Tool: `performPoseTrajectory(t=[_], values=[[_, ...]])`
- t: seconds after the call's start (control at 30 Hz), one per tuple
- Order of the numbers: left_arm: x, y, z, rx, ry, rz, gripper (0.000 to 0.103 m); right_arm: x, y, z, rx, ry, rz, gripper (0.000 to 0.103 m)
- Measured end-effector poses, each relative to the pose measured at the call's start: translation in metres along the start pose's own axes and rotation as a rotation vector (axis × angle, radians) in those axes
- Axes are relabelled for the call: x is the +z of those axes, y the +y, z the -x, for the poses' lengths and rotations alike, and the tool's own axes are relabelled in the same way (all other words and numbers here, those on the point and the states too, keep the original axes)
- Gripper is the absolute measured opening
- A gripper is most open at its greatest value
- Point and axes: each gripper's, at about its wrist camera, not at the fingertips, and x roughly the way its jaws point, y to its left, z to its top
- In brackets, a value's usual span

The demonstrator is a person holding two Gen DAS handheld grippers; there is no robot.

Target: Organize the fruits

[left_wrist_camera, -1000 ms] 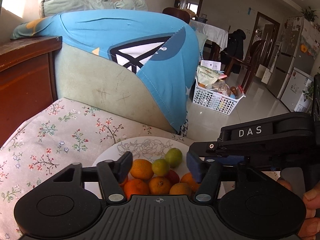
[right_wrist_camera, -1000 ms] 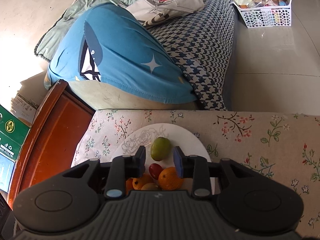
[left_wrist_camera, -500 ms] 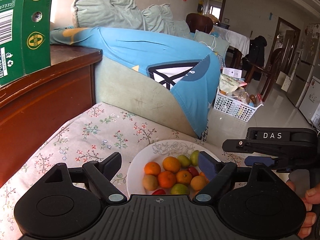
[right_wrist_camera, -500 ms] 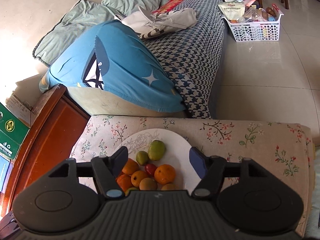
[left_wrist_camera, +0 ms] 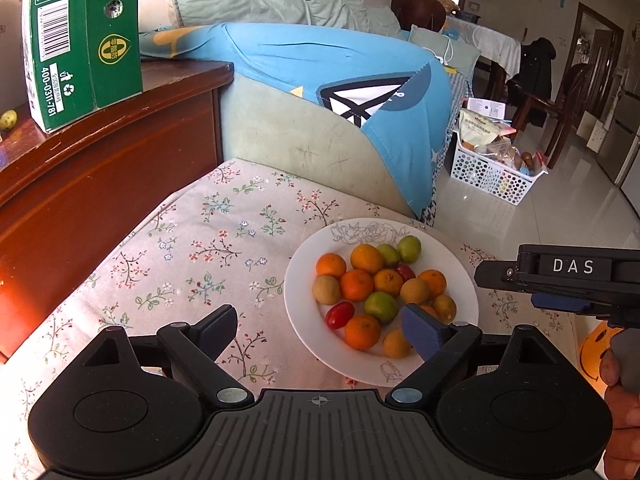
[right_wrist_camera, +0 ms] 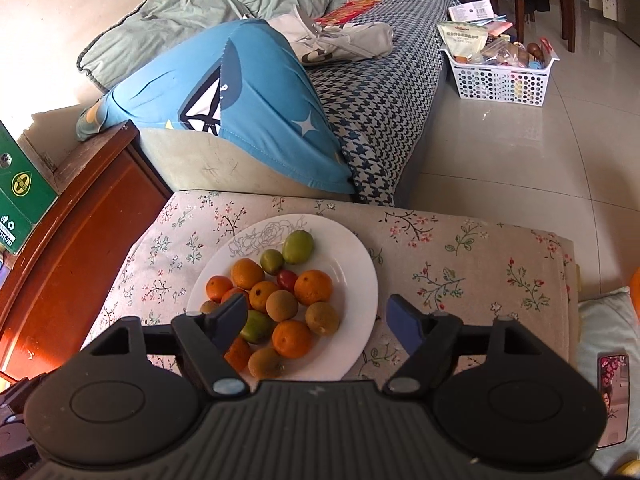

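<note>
A white plate [left_wrist_camera: 304, 322] [right_wrist_camera: 360, 276] rests on the floral cloth [left_wrist_camera: 192, 264] [right_wrist_camera: 460, 272] and carries several oranges, green fruits, brownish fruits and small red ones. An orange [left_wrist_camera: 331, 265] lies at its left and a green fruit [right_wrist_camera: 298, 246] at its far rim. My left gripper [left_wrist_camera: 320, 330] hovers above the plate's near left edge, its jaws still opening, with nothing held between them. My right gripper [right_wrist_camera: 316, 320] hangs over the plate's near side, jaws also opening, gripping nothing. The right gripper's side [left_wrist_camera: 568, 280] shows at the right of the left wrist view.
A wooden cabinet [left_wrist_camera: 100, 168] [right_wrist_camera: 68, 240] with a green carton [left_wrist_camera: 80, 36] [right_wrist_camera: 20, 196] stands left. Behind the cloth is a sofa arm draped in blue fabric [left_wrist_camera: 340, 72] [right_wrist_camera: 256, 120]. A white basket [left_wrist_camera: 496, 176] [right_wrist_camera: 500, 76] sits on the tiled floor. A phone [right_wrist_camera: 612, 396] lies at right.
Both grippers have opened wide and pulled back and up from the plate, so the whole plate of fruit now shows. The left view has swung left, revealing the cabinet and carton.
</note>
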Motion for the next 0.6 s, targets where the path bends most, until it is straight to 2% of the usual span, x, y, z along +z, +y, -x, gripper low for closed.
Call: performPoseTrajectory(t=[0.3, 0.4, 0.6], values=[[-0.011, -0.002, 0.004, 0.046, 0.071, 0.018, 0.094, -0.022, 0.006, 0.018, -0.074, 0.003, 0.062, 0.081], [-0.014, -0.004, 0.004, 0.058, 0.088, 0.020, 0.094, -0.029, 0.007, 0.022, -0.108, 0.001, 0.094, 0.087], [-0.014, -0.007, -0.005, 0.095, 0.130, 0.023, 0.094, -0.037, 0.009, 0.016, -0.201, 0.029, 0.154, 0.089]])
